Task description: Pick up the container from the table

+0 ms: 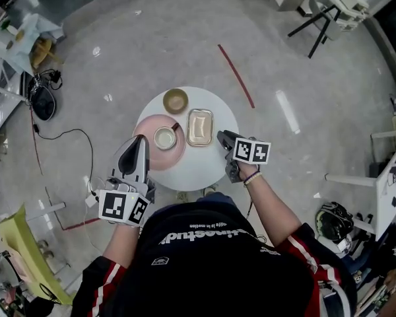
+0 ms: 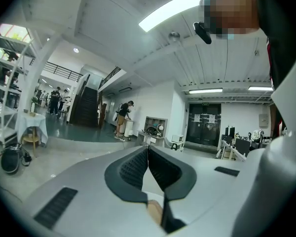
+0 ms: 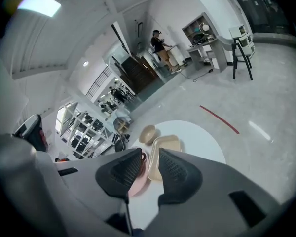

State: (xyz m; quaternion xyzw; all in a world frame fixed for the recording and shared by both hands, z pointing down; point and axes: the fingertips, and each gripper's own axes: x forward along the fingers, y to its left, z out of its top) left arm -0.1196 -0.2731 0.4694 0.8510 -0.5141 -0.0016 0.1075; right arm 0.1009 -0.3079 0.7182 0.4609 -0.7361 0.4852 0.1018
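Round white table, seen from above, me standing at its near edge.

The container, a shallow beige rectangular dish, lies on the table right of centre. It looks empty and nothing is touching it. In my right gripper view it lies just beyond the jaws, partly hidden by the right jaw.

A pink plate sits just left of the container, with a pale cup standing on it. A tan bowl stands at the far side, beyond the plate.

My right gripper is at the table's right edge, tips pointing toward the container's near right corner and close to it, not in contact. Its jaws stand apart, and the gap between them shows only table and plate.

My left gripper is at the near left, its tips over the plate's left rim. I can't tell if it touches. In the left gripper view its jaws meet at the tips, with nothing held, and it looks out level across the room.
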